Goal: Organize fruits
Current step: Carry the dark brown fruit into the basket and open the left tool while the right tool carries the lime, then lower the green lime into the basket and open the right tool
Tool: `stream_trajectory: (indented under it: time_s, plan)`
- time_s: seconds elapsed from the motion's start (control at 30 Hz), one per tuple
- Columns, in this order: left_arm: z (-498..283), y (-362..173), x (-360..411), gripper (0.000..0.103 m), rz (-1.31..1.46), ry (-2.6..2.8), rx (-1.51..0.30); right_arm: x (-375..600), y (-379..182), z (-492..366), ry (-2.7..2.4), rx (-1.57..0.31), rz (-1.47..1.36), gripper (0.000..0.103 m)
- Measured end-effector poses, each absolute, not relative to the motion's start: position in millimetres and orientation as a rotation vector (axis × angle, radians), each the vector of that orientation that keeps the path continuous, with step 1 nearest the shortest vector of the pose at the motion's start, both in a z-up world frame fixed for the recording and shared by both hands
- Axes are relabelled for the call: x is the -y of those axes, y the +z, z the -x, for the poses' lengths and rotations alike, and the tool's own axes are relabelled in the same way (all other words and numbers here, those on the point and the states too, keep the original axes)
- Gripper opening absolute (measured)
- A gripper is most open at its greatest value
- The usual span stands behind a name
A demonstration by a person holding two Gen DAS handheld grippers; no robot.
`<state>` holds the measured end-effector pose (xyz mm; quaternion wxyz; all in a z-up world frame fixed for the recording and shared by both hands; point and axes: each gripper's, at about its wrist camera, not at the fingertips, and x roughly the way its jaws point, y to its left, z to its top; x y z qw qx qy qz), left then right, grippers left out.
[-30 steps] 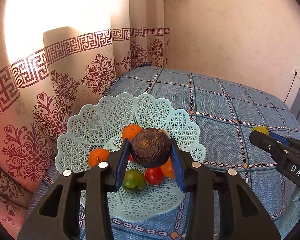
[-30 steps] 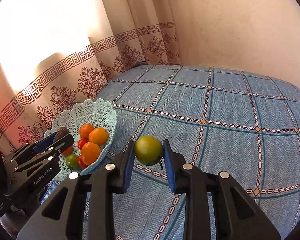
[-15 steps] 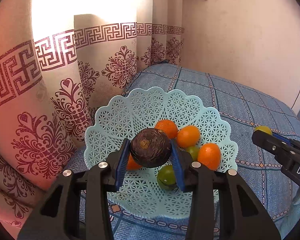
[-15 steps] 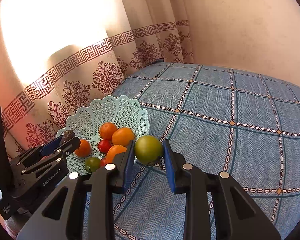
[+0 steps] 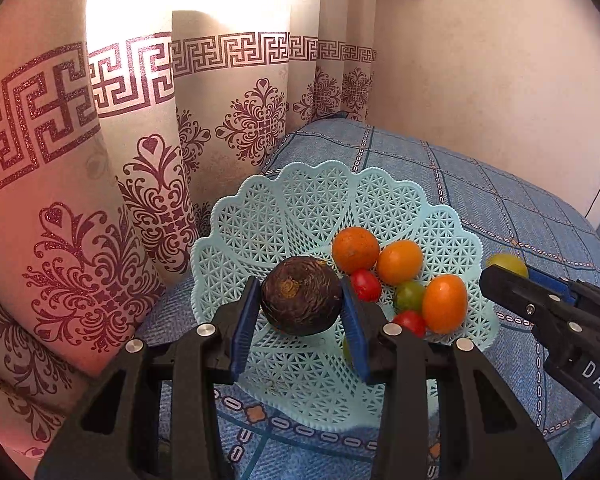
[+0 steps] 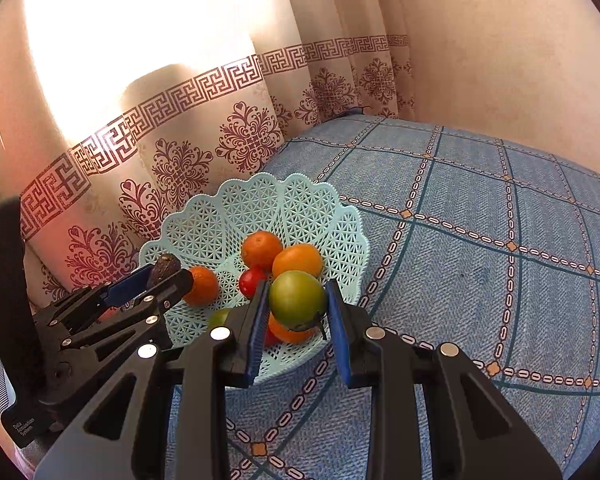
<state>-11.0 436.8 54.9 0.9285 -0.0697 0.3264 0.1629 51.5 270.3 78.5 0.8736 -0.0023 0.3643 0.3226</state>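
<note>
A pale turquoise lattice basket [image 5: 284,216] [image 6: 204,232] sits on the blue checked cloth beside the curtain. It holds several oranges [image 5: 355,249] [image 6: 261,249], red tomatoes [image 5: 365,285] and a small green one [image 5: 409,295]. My left gripper [image 5: 300,308] [image 6: 168,276] is shut on a dark brown avocado [image 5: 300,300] [image 6: 162,266], held over the basket's left half. My right gripper [image 6: 296,304] is shut on a green tomato [image 6: 297,295] [image 5: 506,262], held over the basket's right rim, above the fruit pile.
A patterned cream and maroon curtain [image 5: 140,152] [image 6: 188,148] hangs close behind and left of the basket. A pink wall [image 5: 500,60] stands at the back. The blue checked cloth [image 6: 480,248] stretches out to the right of the basket.
Both grippers have moved closer to the basket. The avocado now hangs over its left half, and the green tomato has come from over the cloth to over the right rim.
</note>
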Motion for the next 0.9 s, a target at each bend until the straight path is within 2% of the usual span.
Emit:
stream_trajectory:
  time_s: [0.13, 0.47, 0.57, 0.63, 0.77, 0.9]
  plan:
    - [15, 58, -443, 0.060, 0.172, 0.348, -0.654, -275, 75, -49, 0.683, -0.769, 0.011, 0.028]
    - [26, 67, -457, 0.060, 0.195, 0.396, -0.630, -286, 72, -40, 0.708, -0.770, 0.032, 0.029]
    - [31, 67, -460, 0.071, 0.199, 0.409, -0.625, -288, 73, -38, 0.712, -0.765, 0.034, 0.032]
    - [32, 68, -461, 0.076, 0.196, 0.416, -0.624, -286, 73, -37, 0.708, -0.762, 0.021, 0.044]
    - [34, 68, -462, 0.077, 0.198, 0.418, -0.628, -280, 74, -39, 0.693, -0.760, -0.001, 0.044]
    - [36, 67, -459, 0.085, 0.193, 0.418, -0.634, -273, 73, -40, 0.674, -0.763, -0.014, 0.044]
